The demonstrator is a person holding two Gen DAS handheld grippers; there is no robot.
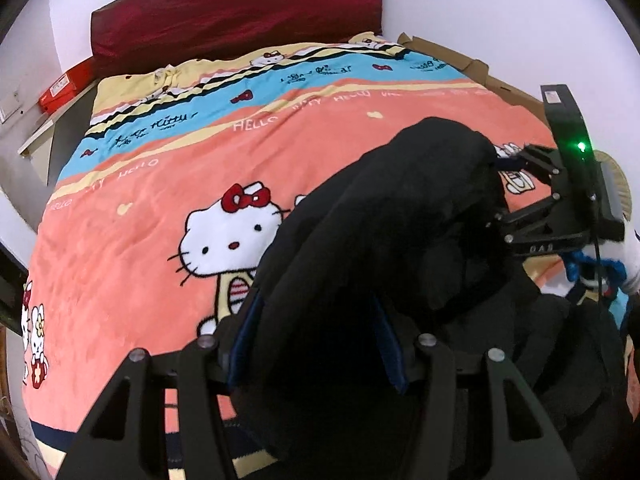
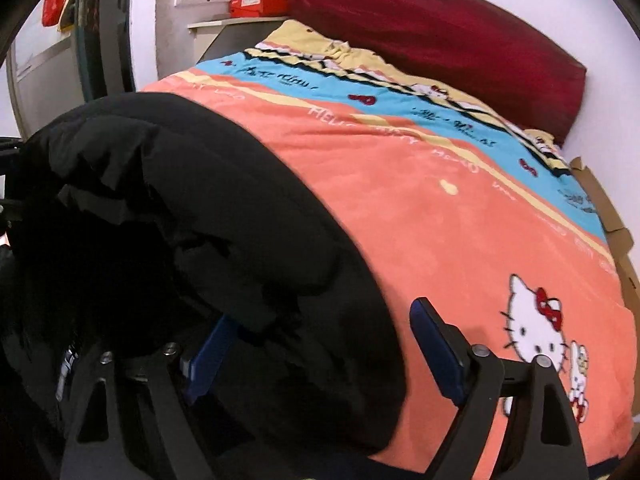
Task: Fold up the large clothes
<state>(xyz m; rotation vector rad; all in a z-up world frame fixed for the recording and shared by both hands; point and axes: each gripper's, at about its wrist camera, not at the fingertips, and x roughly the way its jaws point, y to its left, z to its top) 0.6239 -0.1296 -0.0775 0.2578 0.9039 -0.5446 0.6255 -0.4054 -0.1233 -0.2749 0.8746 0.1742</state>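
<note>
Currently, your left claw (image 1: 316, 344) has a thick roll of the black garment (image 1: 384, 248) between its blue-padded fingers (image 1: 386, 344), the fabric filling the gap and bulging up in front of the camera. Your right claw (image 2: 328, 344) stands wide: its left pad (image 2: 210, 354) is against the fabric (image 2: 224, 208), while the right pad (image 2: 438, 348) is clear of it, with bedspread showing in the gap. Whether this claw actually has a hold on the cloth cannot be told from this angle.

Position of the work: the garment is bunched and partly raised over the near end of the bed, on the orange cartoon-cat bedspread (image 1: 132, 248). In the left wrist view your right claw (image 1: 520, 184) is seen at the garment's far side, its tips hidden by the fabric.

Surroundings noted: a dark red cushion (image 1: 236, 12) stands against the wall at the head of the bed; a red box (image 2: 260, 2) sits on a ledge beside it; brown cardboard (image 2: 600, 200) lies along the bed's far edge.
</note>
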